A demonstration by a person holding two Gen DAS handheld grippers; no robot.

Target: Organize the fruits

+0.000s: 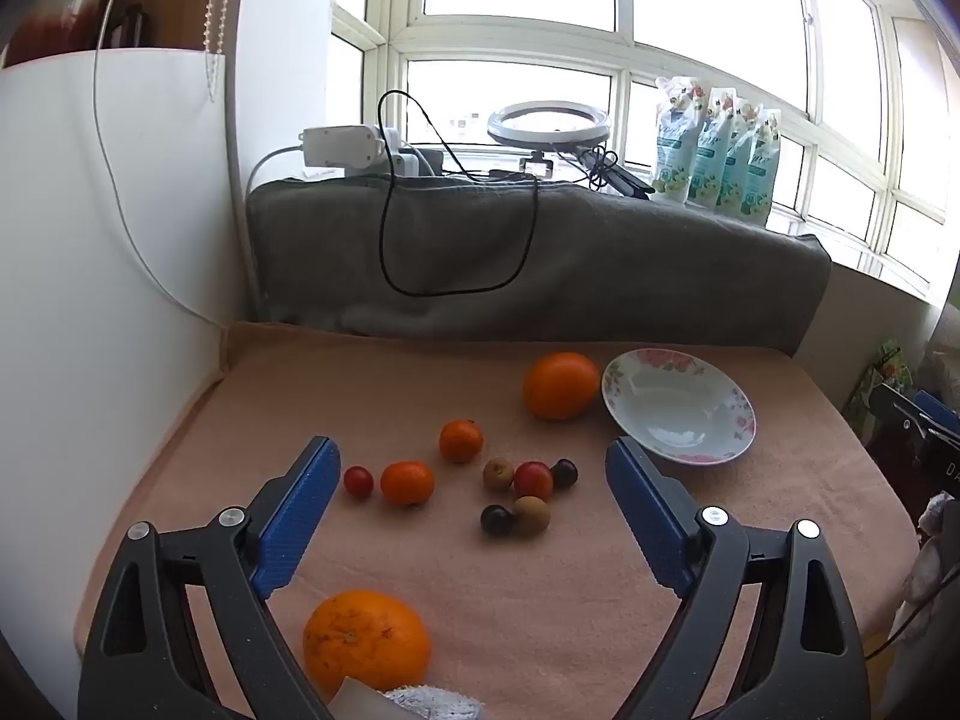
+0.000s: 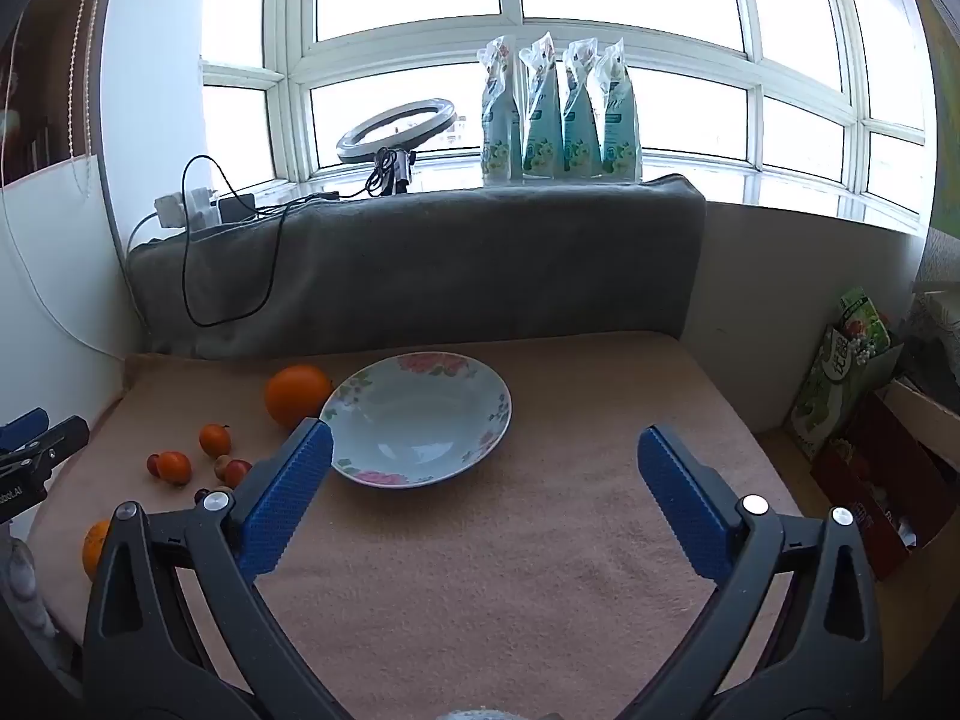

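A floral plate (image 1: 678, 405) (image 2: 420, 417) lies empty on the pink cloth. A big orange (image 1: 561, 385) (image 2: 298, 394) touches its left rim. Another big orange (image 1: 366, 639) (image 2: 95, 546) lies near the front edge. Two mandarins (image 1: 461, 441) (image 1: 407, 482), a red cherry tomato (image 1: 358, 481), and a cluster of kiwi berries, a red tomato and dark grapes (image 1: 522, 495) lie in the middle. My left gripper (image 1: 474, 471) is open and empty above these small fruits. My right gripper (image 2: 483, 456) is open and empty in front of the plate.
A grey blanket-covered backrest (image 1: 540, 258) runs along the far side with a black cable (image 1: 456, 240) hanging over it. A white wall panel (image 1: 90, 300) stands at the left. Boxes and packets (image 2: 864, 396) stand beside the table's right edge.
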